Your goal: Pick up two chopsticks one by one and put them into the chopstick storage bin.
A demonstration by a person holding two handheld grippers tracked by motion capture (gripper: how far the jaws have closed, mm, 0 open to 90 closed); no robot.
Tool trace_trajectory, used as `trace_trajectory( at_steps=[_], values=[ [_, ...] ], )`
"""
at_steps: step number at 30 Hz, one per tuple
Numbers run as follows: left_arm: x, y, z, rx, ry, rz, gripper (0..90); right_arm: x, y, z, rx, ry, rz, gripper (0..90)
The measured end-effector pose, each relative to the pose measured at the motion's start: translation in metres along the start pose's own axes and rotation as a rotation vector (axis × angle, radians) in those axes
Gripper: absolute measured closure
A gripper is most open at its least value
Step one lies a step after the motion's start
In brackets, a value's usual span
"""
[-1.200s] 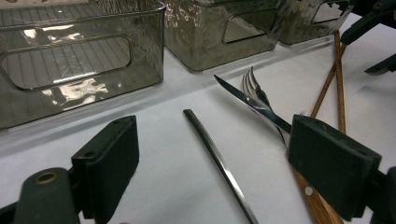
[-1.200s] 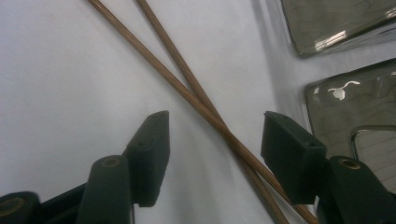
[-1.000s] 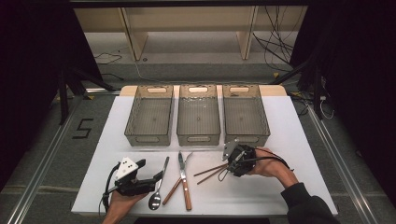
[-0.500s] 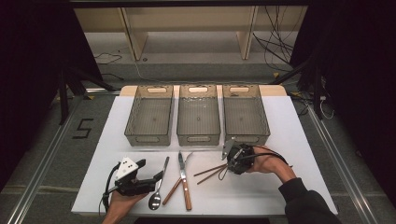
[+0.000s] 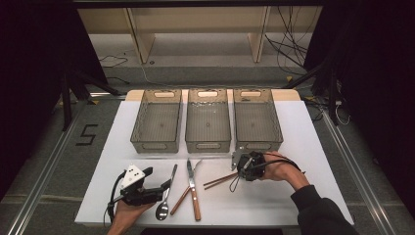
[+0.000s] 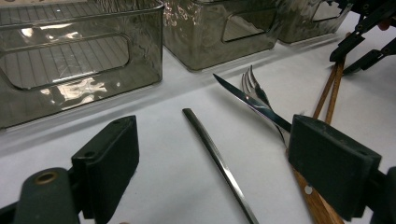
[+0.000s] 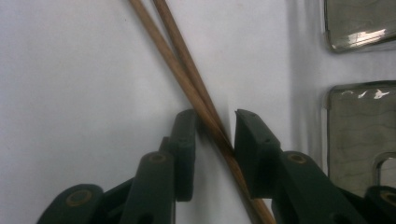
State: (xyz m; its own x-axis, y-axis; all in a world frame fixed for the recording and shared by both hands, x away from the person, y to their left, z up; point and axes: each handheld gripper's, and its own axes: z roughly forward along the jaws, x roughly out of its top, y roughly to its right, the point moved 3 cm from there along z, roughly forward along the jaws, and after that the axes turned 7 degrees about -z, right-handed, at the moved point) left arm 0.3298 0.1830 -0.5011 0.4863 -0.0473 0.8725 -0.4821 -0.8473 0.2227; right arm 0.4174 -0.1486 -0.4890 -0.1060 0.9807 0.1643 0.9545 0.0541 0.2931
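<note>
Our right gripper [image 7: 212,140] has just been closing its jaws around the chopsticks [image 7: 196,100], which lie crossed on the tabletop [image 5: 303,147] so one pinch catches both; whether they press yet we cannot tell. Our left gripper [image 6: 212,172] waits open over the spoon [image 6: 217,161].

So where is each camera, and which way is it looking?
High view: above the table, looking forward and down; both forearms, left gripper, right gripper.
Left gripper view: on that gripper, looking past its open jaws at the spoon, knife.
Right gripper view: looking down its jaws around the chopsticks.
All share the chopsticks.
</note>
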Motion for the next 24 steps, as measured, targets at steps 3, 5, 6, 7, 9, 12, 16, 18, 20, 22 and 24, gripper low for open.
trace_trajectory(
  at_steps=[3, 5, 6, 7, 9, 12, 16, 18, 20, 22, 24],
  values=[
    [-0.0001, 0.0003, 0.0003, -0.002, -0.003, 0.0, 16.1, 0.0003, -0.0014, -0.0002, -0.01, -0.001, -0.023, 73.9],
    [-0.0002, 0.0004, 0.0004, -0.001, -0.004, 0.0, 16.2, 0.0004, -0.0022, -0.0007, -0.016, 0.0, -0.031, 76.2],
    [-0.0003, 0.0004, 0.0005, -0.001, -0.004, 0.0, 16.2, 0.0005, -0.0022, -0.0011, -0.018, 0.002, -0.036, 77.9],
    [-0.0003, 0.0004, 0.0006, -0.001, -0.004, -0.001, 16.1, 0.0004, -0.0021, -0.0015, -0.019, 0.004, -0.037, 79.2],
    [-0.0004, 0.0006, 0.0006, -0.002, -0.005, 0.001, 16.1, 0.0003, -0.002, -0.0019, -0.02, 0.007, -0.046, 81.0],
    [-0.0004, 0.0005, 0.0008, -0.002, -0.006, 0.0, 16.1, 0.0005, -0.003, -0.0026, -0.013, 0.005, -0.051, 84.5],
    [-0.0005, 0.0006, 0.0012, -0.004, -0.009, 0.004, 16.2, 0.0008, -0.0023, -0.0024, -0.007, 0.007, -0.053, 84.8],
    [-0.0006, 0.0007, 0.0016, -0.003, -0.009, 0.003, 16.1, 0.0011, -0.0017, -0.0023, -0.003, 0.003, -0.051, 85.0],
    [-0.0006, 0.0008, 0.0015, -0.003, -0.009, 0.004, 16.2, 0.0016, -0.0014, -0.0024, -0.003, -0.002, -0.057, 85.2],
    [-0.0006, 0.0006, 0.0013, -0.003, -0.009, 0.003, 16.1, 0.002, -0.0015, -0.0026, -0.004, -0.007, -0.055, 85.5],
    [-0.0006, 0.0005, 0.0012, -0.002, -0.009, -0.001, 16.1, 0.0015, -0.002, -0.0029, -0.008, -0.001, -0.045, 85.6]
  ],
)
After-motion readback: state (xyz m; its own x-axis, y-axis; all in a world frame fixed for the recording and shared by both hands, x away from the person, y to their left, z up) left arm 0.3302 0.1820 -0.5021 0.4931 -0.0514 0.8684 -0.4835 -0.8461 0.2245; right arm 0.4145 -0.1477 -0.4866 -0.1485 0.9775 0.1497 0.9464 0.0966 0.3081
